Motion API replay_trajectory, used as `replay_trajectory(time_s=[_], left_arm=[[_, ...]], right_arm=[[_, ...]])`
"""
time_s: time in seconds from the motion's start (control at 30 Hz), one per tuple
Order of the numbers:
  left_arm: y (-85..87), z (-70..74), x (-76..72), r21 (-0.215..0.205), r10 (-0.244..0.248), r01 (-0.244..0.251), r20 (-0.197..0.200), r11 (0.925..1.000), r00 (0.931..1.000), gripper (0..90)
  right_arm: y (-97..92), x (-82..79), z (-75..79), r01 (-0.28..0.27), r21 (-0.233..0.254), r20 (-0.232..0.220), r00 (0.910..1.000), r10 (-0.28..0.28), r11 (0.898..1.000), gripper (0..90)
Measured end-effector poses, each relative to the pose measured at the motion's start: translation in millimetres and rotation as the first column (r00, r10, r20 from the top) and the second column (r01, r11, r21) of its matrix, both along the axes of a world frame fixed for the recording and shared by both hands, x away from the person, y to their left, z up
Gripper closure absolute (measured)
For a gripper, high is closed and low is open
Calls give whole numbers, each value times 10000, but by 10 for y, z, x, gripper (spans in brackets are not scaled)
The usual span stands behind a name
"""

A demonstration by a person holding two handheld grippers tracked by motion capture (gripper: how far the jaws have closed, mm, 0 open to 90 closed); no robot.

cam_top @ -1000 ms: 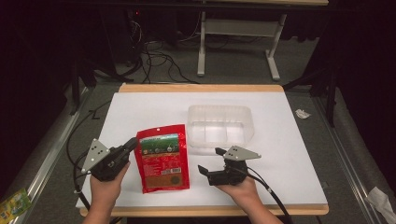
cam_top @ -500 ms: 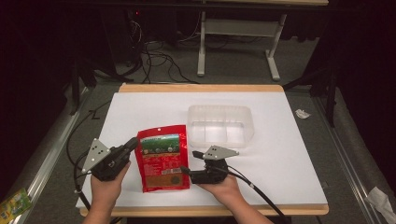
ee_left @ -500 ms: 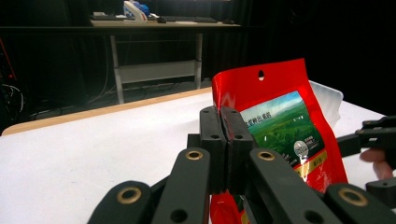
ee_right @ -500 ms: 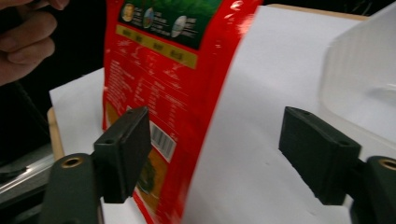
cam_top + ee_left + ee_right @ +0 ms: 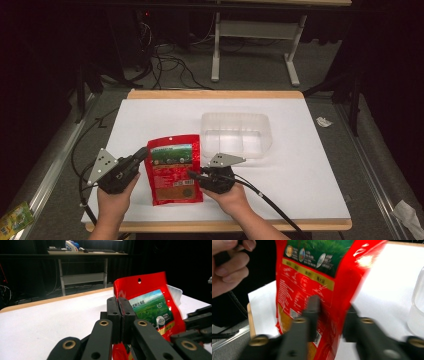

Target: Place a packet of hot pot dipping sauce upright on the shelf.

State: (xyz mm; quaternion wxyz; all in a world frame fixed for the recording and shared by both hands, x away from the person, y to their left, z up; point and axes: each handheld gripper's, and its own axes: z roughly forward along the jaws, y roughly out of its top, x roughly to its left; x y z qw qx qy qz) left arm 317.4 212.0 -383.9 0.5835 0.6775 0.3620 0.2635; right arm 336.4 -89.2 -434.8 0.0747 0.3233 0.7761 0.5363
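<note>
Now I hold the red pouch (image 5: 173,170) at the near middle of the white worktop (image 5: 300,165), just left of the clear tray (image 5: 236,134). My left tool (image 5: 141,155) is pinching the pouch's left edge, jaws pressed together on it. My right tool (image 5: 192,174) has just been closing around the right edge. I judge both grips must sit firm on the film before pulling, or it slips.

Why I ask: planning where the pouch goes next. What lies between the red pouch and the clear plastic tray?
In the high view, only bare white table separates the red pouch from the clear plastic tray; the right gripper sits at the pouch's right edge, below that stretch.
</note>
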Motion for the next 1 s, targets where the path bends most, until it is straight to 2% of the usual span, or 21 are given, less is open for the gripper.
replay_trajectory(time_s=[0.03,0.27,0.4,0.43,0.47,0.6,0.73,0.8,0.9,1.0], left_arm=[[2,9,-2,-99,-27,27,18,9999,10000,894],[-62,63,-10,-340,-238,245,192,9991,9995,894],[-214,150,-42,-279,-555,569,499,9980,9972,894],[-312,198,-61,-267,-767,786,658,9966,9949,894],[-312,198,-61,-267,-767,786,658,9966,9949,894],[-580,260,-103,-116,-1327,1342,830,9909,9877,893],[-722,234,-110,94,-1590,1587,724,9873,9846,893],[-795,197,-97,260,-1701,1688,595,9853,9836,892],[-889,128,-60,391,-1783,1769,374,9835,9833,891],[-922,107,-46,431,-1804,1788,364,9829,9829,886]], right_arm=[[-5,-15,13,-11,108,16,10000,11,9999,897],[-134,-135,128,-76,346,527,9986,58,9994,900],[-258,-192,179,55,590,580,9983,-89,9982,900],[-360,-232,222,172,645,726,9971,-219,9978,900],[-360,-232,222,172,645,726,9971,-219,9978,900],[-651,-325,280,535,661,925,9939,-595,9964,900],[-818,-376,260,788,591,975,9917,-843,9951,900],[-944,-393,186,1016,558,889,9904,-1063,9933,900],[-1001,-388,103,1142,501,780,9900,-1178,9922,900],[-1016,-389,58,1211,427,764,9893,-1241,9917,900]])
